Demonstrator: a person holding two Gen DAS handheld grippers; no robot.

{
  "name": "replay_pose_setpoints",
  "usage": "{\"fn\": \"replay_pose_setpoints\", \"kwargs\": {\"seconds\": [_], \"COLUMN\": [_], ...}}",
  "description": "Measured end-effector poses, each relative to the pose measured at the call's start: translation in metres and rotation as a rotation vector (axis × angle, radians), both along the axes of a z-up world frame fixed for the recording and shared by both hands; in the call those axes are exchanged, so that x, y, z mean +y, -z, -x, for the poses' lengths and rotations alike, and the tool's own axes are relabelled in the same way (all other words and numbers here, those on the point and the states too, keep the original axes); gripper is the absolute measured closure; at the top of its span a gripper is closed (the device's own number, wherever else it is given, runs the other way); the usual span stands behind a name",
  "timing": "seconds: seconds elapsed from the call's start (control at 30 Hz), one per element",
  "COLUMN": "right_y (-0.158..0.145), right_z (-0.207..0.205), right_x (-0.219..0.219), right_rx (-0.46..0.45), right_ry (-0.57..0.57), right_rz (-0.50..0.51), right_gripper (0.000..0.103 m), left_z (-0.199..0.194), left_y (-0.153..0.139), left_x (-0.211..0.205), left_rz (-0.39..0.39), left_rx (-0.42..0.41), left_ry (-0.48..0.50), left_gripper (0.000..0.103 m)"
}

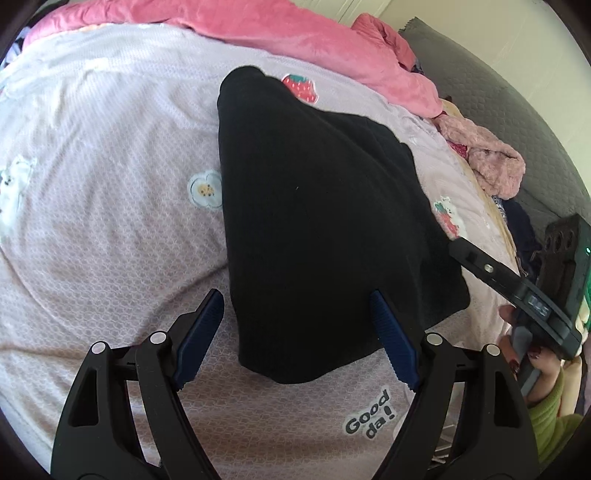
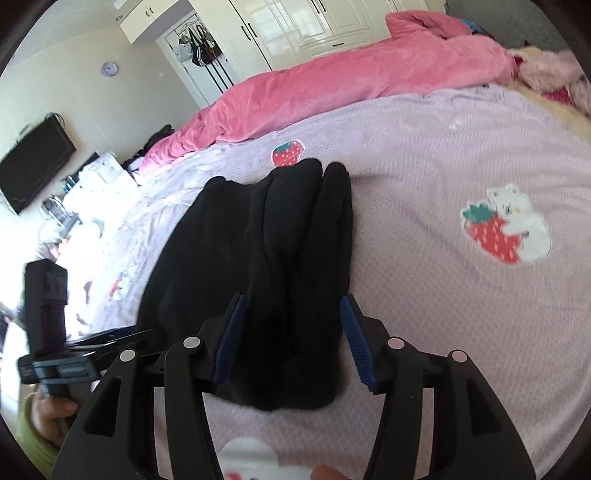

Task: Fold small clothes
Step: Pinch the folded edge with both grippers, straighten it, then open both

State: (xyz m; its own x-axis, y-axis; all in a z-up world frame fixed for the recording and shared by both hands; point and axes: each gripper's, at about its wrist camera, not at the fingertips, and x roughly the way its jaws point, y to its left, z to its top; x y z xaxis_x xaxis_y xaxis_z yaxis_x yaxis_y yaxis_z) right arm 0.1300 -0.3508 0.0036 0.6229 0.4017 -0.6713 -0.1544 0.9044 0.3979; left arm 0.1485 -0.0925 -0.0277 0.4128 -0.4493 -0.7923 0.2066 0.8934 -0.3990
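A black garment (image 1: 317,221) lies folded lengthwise on a lilac bedspread (image 1: 110,206). My left gripper (image 1: 295,332) is open, its blue-padded fingers straddling the garment's near end just above it. In the right wrist view the same black garment (image 2: 266,251) shows layered folds. My right gripper (image 2: 291,339) is open too, with its fingers either side of the garment's near corner. The right gripper also shows in the left wrist view (image 1: 517,280) at the right edge, and the left gripper shows in the right wrist view (image 2: 74,354) at the left edge.
A pink quilt (image 1: 295,40) is bunched along the far side of the bed. A fuzzy pink item (image 1: 491,162) and other clothes lie at the right by a grey headboard (image 1: 517,110). Wardrobes (image 2: 303,26) and a wall TV (image 2: 33,166) stand beyond.
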Motion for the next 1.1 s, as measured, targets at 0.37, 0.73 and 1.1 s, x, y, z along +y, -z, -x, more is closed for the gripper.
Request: {"fn": "replay_pose_setpoints", "kwargs": {"seconds": [0.37, 0.73, 1.1], "right_y": [0.019, 0.024, 0.016], "right_z": [0.003, 0.016, 0.016], "right_x": [0.009, 0.007, 0.011], "right_rx": [0.062, 0.011, -0.002], "right_ry": [-0.052, -0.041, 0.013], "right_rz": [-0.058, 0.036, 0.104], "right_gripper": [0.075, 0.084, 0.055], "left_z": [0.005, 0.012, 0.012], "left_y": [0.006, 0.010, 0.006], "left_x": [0.006, 0.002, 0.004], "left_rz": [0.005, -0.029, -0.043], "left_rx": [-0.006, 0.002, -0.011], "left_ry": [0.012, 0.028, 0.019], "left_gripper": [0.056, 0.056, 0.053]}}
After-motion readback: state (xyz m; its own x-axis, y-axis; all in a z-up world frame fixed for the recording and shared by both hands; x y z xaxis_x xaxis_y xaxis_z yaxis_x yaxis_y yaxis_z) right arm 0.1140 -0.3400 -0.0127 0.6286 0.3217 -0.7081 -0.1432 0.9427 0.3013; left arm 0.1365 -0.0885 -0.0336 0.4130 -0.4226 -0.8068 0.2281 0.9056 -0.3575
